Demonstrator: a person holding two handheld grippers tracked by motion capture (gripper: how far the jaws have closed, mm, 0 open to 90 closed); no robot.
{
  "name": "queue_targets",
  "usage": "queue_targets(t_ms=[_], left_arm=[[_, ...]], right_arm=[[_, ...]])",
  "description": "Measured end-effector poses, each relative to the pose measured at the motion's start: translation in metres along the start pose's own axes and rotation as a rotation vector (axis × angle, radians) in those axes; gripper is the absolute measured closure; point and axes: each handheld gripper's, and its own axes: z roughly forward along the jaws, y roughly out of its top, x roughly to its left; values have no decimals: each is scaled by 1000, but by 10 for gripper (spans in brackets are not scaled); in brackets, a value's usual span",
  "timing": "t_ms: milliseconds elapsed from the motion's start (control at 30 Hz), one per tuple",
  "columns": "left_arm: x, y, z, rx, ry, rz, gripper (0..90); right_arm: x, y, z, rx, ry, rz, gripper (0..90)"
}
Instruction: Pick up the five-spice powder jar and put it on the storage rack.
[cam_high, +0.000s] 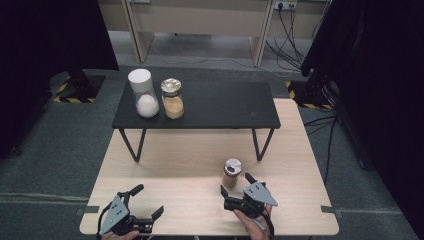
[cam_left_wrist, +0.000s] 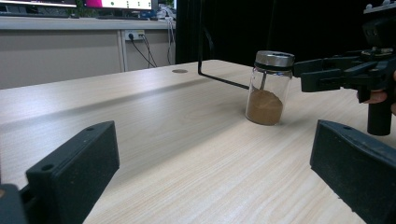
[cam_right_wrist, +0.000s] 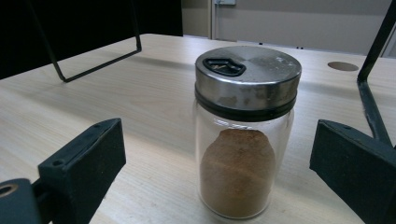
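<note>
At the lower left of the high view our left gripper (cam_high: 146, 205) rests near the table's front edge with its jaws spread and nothing between them; we leave it parked there, out of the way. Moving right, the black shelf (cam_high: 220, 107) stands across the back of the wooden table (cam_high: 175, 165), and on its left end the white-capped jar (cam_high: 143, 93) and the gold-lidded jar (cam_high: 172, 98) sit side by side. Right of centre, in front of the shelf, the spice shaker (cam_high: 231, 173) stands upright on the table — brown powder heaped against one side, steel lid on. Our right gripper (cam_high: 234, 183) sits just below it in the frame, jaws wide apart and not yet touching the glass; in the right gripper view the shaker (cam_right_wrist: 243, 135) stands ahead between the two jaws, a little right of centre. To grasp it well, we judge that we should ease forward and level until the pads (cam_right_wrist: 88, 161) flank the glass body below the lid — then close evenly, centred, so the round jar neither tips nor skids out sideways.
</note>
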Motion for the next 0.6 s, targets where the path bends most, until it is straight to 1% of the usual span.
queue_targets(t_ms=[233,600], left_arm=[[0,0,0,0,0,-1,7],[0,0,0,0,1,-2,7]], right_arm=[[-5,0,4,5,-18,-2,44],[-9,1,13,12,-21,-8,64]])
